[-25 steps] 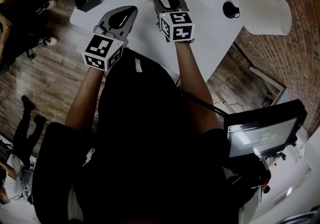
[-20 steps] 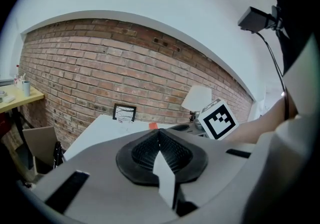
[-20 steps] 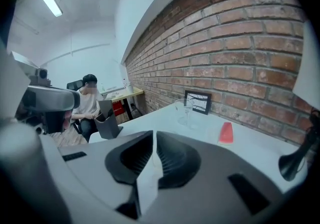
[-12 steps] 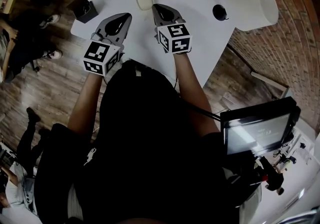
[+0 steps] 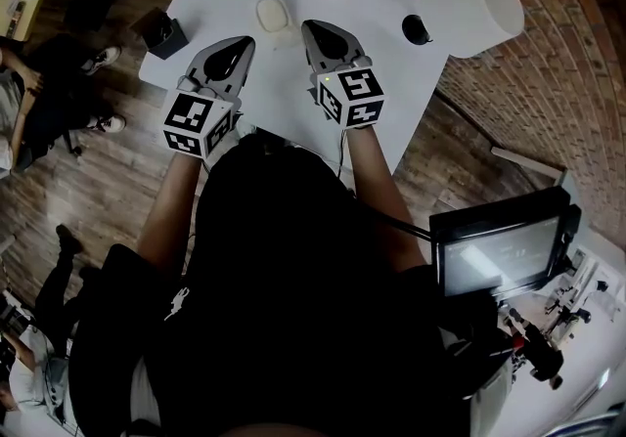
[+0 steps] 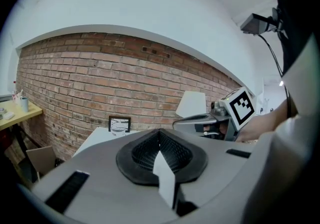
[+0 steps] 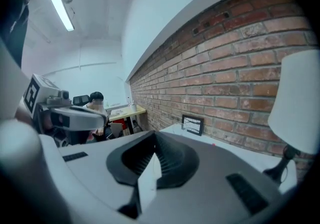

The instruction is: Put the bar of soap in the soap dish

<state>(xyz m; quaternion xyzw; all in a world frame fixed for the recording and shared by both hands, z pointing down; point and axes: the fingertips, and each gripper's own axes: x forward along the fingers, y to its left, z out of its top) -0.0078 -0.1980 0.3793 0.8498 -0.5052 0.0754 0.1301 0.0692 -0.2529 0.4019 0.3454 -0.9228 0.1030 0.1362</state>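
Hardly distinct: soap (image 5: 272, 10) against pale soap dish (image 5: 262, 27).

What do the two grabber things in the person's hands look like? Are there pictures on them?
The left gripper and the right gripper are smooth grey shells that narrow to a point, each with a black ribbed hollow on top. Each carries a white cube printed with black square patterns. The person wears a black top.

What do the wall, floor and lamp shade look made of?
Wall: bare red brick, matte, mortar joints showing. Floor: wood planks or wood-look laminate, judging by grain and seams. Lamp shade: matte white, probably fabric or paper.
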